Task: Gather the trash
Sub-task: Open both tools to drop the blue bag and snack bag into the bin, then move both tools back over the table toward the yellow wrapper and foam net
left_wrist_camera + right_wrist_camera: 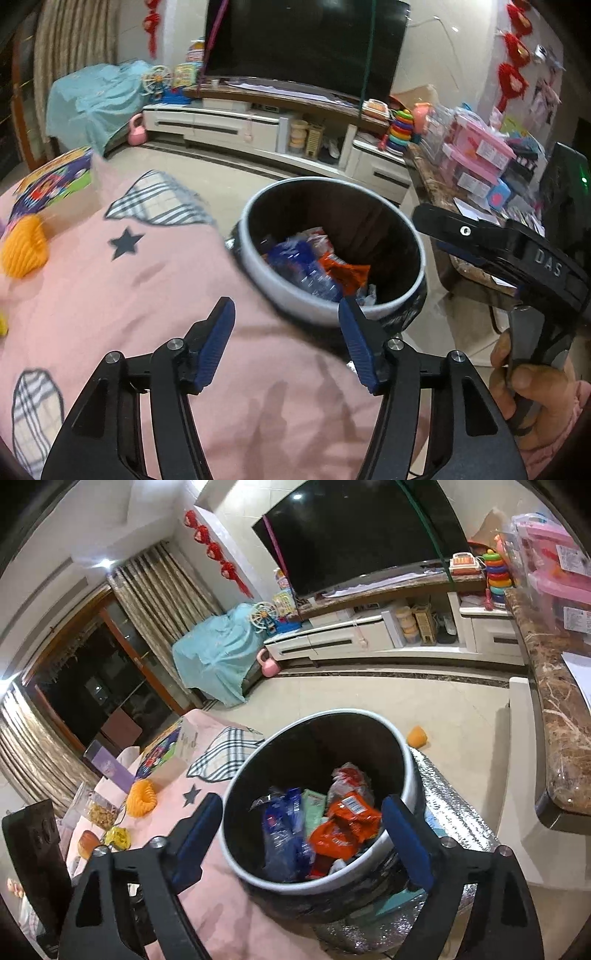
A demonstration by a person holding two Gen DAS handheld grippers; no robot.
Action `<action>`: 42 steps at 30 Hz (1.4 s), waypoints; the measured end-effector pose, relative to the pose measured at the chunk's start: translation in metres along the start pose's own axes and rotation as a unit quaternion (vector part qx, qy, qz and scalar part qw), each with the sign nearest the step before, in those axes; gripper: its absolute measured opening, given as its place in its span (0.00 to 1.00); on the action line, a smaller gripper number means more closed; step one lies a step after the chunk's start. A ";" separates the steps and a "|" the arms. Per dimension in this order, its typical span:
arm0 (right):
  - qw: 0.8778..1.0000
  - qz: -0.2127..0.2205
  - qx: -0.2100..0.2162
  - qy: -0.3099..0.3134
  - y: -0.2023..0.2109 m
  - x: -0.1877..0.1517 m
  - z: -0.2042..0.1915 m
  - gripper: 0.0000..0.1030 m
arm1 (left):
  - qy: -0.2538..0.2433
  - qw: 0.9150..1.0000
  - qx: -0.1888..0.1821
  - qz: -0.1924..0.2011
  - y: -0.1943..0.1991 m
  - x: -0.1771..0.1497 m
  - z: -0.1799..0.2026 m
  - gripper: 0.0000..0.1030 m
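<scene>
Both grippers spread wide, nothing between the pads: left gripper (286, 317) above the pink cloth (110, 295), right gripper (303, 830) directly over the bin (412, 775). Collected wrappers (347, 823) lie inside — below and ahead of the right fingers. Remaining clutter — yellow packet (117, 837) among it — sits leftward on the cloth, nearer the left hand; long axis unreadable.

Left wrist: angled down over pink cloth (147, 295), close beside bin (258, 266). Right wrist: tilted down, nearly above bin (369, 875). Shared: bin, cloth (229, 904), television (303, 40) wall (362, 528) beyond.
</scene>
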State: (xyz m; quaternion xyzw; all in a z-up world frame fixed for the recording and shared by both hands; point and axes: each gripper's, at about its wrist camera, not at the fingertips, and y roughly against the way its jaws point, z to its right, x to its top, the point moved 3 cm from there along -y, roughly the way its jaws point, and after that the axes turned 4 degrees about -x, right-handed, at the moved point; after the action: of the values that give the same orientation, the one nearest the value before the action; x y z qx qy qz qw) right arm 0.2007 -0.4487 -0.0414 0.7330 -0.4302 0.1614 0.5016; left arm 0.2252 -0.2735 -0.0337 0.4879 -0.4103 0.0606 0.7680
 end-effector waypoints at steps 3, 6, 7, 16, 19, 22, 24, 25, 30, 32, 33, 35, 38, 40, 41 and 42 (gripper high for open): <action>1.000 -0.001 -0.001 0.022 0.003 -0.008 -0.017 0.92 | 0.015 1.000 0.008 0.005 0.011 -0.012 -0.015 0.58; 0.999 -0.004 0.004 0.041 0.004 -0.018 -0.034 0.96 | 0.032 0.999 0.019 0.011 0.023 -0.026 -0.030 0.59; 0.999 -0.005 0.008 0.045 0.004 -0.022 -0.039 0.97 | 0.038 0.999 0.023 0.012 0.027 -0.029 -0.035 0.60; 0.996 -0.043 0.013 0.077 -0.015 -0.059 -0.088 0.98 | 0.115 0.991 0.066 0.028 0.068 -0.073 -0.099 0.61; 0.994 -0.047 0.022 0.093 -0.018 -0.068 -0.108 0.98 | 0.141 0.986 0.079 0.035 0.082 -0.086 -0.121 0.62; 0.991 -0.040 0.033 0.123 -0.021 -0.076 -0.131 0.98 | 0.165 0.981 0.093 0.041 0.094 -0.098 -0.141 0.65; 0.988 -0.038 0.049 0.144 -0.023 -0.082 -0.145 0.98 | 0.178 0.978 0.100 0.044 0.101 -0.105 -0.153 0.65; 0.986 -0.040 0.056 0.154 -0.026 -0.086 -0.153 0.98 | 0.181 0.977 0.104 0.045 0.104 -0.108 -0.157 0.65; 0.978 -0.041 0.073 0.191 -0.034 -0.100 -0.182 0.98 | 0.206 0.969 0.127 0.049 0.119 -0.123 -0.184 0.69; 0.978 -0.047 0.077 0.189 -0.041 -0.100 -0.188 0.98 | 0.217 0.966 0.134 0.050 0.123 -0.126 -0.194 0.69; 0.979 -0.056 0.083 0.179 -0.047 -0.100 -0.189 0.98 | 0.222 0.964 0.139 0.050 0.125 -0.128 -0.200 0.69; 0.981 -0.076 0.093 0.154 -0.056 -0.098 -0.190 0.98 | 0.230 0.961 0.146 0.052 0.128 -0.130 -0.209 0.69; 0.982 -0.094 0.096 0.131 -0.071 -0.094 -0.192 0.98 | 0.243 0.956 0.154 0.054 0.130 -0.130 -0.223 0.70; 0.983 -0.093 0.092 0.130 -0.078 -0.090 -0.195 0.98 | 0.249 0.954 0.156 0.056 0.129 -0.129 -0.230 0.70; 0.983 -0.092 0.090 0.131 -0.080 -0.089 -0.197 0.98 | 0.252 0.953 0.157 0.056 0.129 -0.128 -0.234 0.70; 0.983 -0.092 0.089 0.132 -0.085 -0.087 -0.201 0.98 | 0.254 0.952 0.159 0.057 0.128 -0.127 -0.237 0.71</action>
State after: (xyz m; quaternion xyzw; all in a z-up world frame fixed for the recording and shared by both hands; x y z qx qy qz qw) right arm 0.2569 -0.2218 -0.0607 0.7835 -0.2749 0.2478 0.4991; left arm 0.2148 0.0212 -0.0762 0.5479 -0.2138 0.2905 0.7548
